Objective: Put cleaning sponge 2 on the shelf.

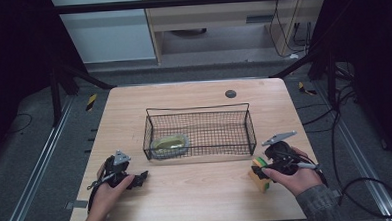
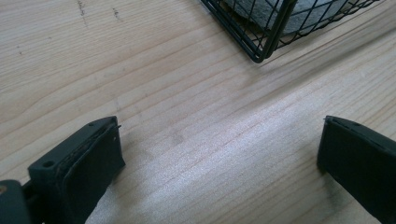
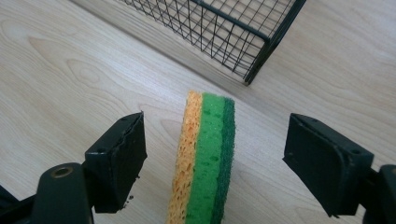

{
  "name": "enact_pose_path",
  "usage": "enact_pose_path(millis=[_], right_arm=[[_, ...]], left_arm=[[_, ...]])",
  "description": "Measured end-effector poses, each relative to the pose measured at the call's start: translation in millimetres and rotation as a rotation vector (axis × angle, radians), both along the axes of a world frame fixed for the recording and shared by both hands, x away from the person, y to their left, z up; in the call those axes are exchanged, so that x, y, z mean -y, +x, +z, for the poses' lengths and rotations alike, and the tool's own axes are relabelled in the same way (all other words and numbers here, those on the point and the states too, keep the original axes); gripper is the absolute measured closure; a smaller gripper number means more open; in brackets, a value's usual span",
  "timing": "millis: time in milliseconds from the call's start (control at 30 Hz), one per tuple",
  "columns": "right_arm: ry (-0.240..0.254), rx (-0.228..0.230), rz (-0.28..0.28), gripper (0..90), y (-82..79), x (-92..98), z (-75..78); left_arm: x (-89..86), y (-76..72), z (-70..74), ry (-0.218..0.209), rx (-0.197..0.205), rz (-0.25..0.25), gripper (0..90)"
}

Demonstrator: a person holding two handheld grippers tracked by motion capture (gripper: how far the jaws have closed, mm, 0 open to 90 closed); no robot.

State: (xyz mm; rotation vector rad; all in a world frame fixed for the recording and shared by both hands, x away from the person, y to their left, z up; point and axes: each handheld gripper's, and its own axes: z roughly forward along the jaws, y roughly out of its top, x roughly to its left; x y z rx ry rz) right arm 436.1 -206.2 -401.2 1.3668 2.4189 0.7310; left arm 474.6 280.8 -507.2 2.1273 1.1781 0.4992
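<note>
Black claws, grey three-cornered plates, trailing cables, grey sleeve

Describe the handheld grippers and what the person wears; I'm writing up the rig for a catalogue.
Both the left gripper and the right gripper are black, each topped by a grey three-cornered plate. Their jaws are flat, rectangular black blocks with small round holes in the outer shells. A dark cable trails from the right one across the floor. The person's right sleeve is grey-green fabric.

Sponge bottom cropped by frame
</note>
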Motion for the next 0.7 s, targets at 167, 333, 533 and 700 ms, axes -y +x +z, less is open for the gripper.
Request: enact_pose_path(millis=[167,333,533,700], right_arm=[[-0.006,-0.022,0.002,21.6,1.7,-2.2,-8.0],[-0.026,-0.058,0.004,25.0,4.1,-1.7,-17.3],[-0.036,-0.091,0.018,29.4,7.3,-3.9,-23.9],[-0.034,-0.113,0.014,35.9,8.3,-3.3,-29.9]], left_arm=[[-0.1,-0.4,-0.3,0.0,0.003,0.002,0.0],[-0.3,-0.7,-0.5,-0.003,0.005,0.001,0.0],[-0.5,-0.4,-0.3,0.0,0.003,-0.003,0.0],[-0.6,-0.3,-0.2,0.001,0.002,-0.003,0.0]])
